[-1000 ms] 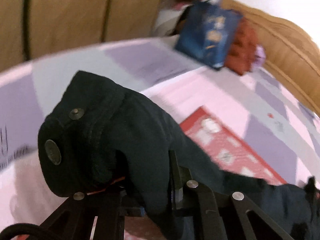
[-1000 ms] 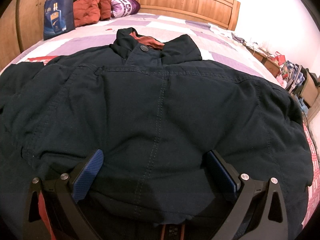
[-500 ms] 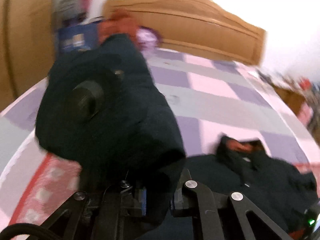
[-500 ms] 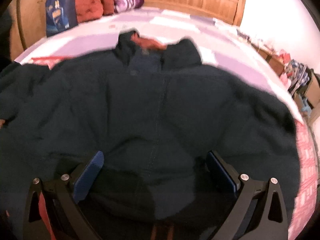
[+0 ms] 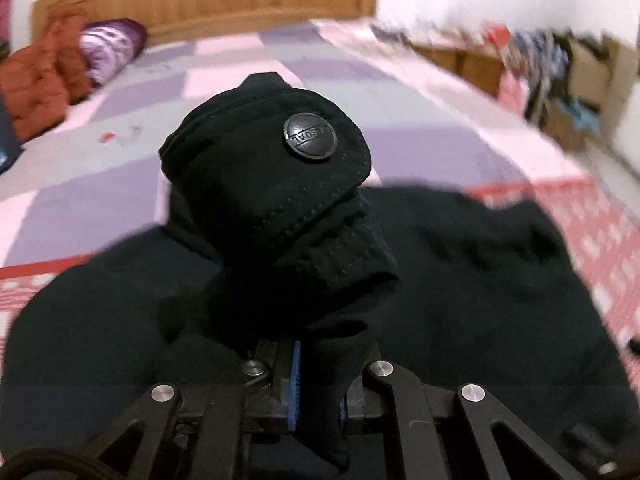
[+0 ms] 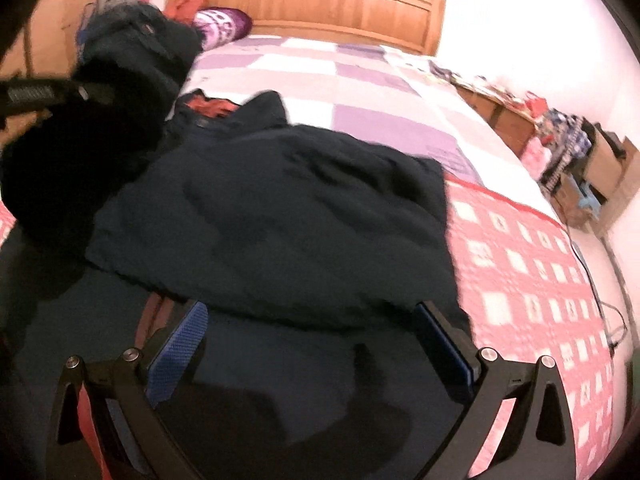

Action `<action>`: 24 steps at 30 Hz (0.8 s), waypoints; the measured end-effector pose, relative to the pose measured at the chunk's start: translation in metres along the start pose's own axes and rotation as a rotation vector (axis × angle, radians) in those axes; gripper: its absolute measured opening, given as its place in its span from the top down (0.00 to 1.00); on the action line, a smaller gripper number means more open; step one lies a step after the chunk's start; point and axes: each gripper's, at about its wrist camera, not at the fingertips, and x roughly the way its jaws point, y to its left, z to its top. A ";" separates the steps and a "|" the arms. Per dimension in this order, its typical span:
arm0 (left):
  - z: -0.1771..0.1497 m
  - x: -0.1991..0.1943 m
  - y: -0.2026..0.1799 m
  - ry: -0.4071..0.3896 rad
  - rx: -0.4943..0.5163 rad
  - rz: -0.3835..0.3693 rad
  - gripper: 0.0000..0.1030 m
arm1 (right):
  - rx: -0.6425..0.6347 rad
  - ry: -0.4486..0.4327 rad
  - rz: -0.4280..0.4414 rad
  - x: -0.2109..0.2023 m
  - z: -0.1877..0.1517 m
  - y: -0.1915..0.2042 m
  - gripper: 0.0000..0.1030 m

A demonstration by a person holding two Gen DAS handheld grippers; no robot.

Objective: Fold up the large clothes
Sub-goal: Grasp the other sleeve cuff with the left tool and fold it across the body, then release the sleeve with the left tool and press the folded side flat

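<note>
A dark jacket (image 6: pixel 280 216) lies spread on the bed (image 6: pixel 360 92), its collar toward the wooden headboard (image 6: pixel 320 4).

The left wrist view shows the left hand-held gripper (image 5: pixel 316 384) clamped on the jacket's cuff (image 5: pixel 280 200), which bunches up above the fingers and carries a round metal button (image 5: pixel 310 136); a blue pad edge shows beside the pinched cloth. The rest of the jacket lies below the cuff, toward the near end of the bed.

Only the right wrist view shows the right hand-held gripper (image 6: pixel 312 344), its blue-padded fingers (image 6: pixel 178 354) standing wide apart above the near edge of the jacket, with no cloth pinched between them. It also shows the raised sleeve from the side, lifted on the jacket's left, and a rust-coloured lining at the collar. A purple patterned pillow (image 6: pixel 222 26) lies against the headboard, and the red patterned blanket (image 6: pixel 528 280) lies under the jacket's right side.
</note>
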 end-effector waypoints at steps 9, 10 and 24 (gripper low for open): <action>-0.021 0.018 -0.041 0.031 0.114 0.054 0.79 | 0.096 0.029 -0.026 0.001 -0.028 -0.040 0.00; -0.018 0.013 -0.043 0.017 0.097 0.015 0.76 | 0.108 0.033 -0.024 0.001 -0.030 -0.042 0.00; -0.015 -0.047 -0.052 -0.068 0.028 -0.346 0.41 | 0.182 0.008 -0.095 -0.008 -0.026 -0.039 0.00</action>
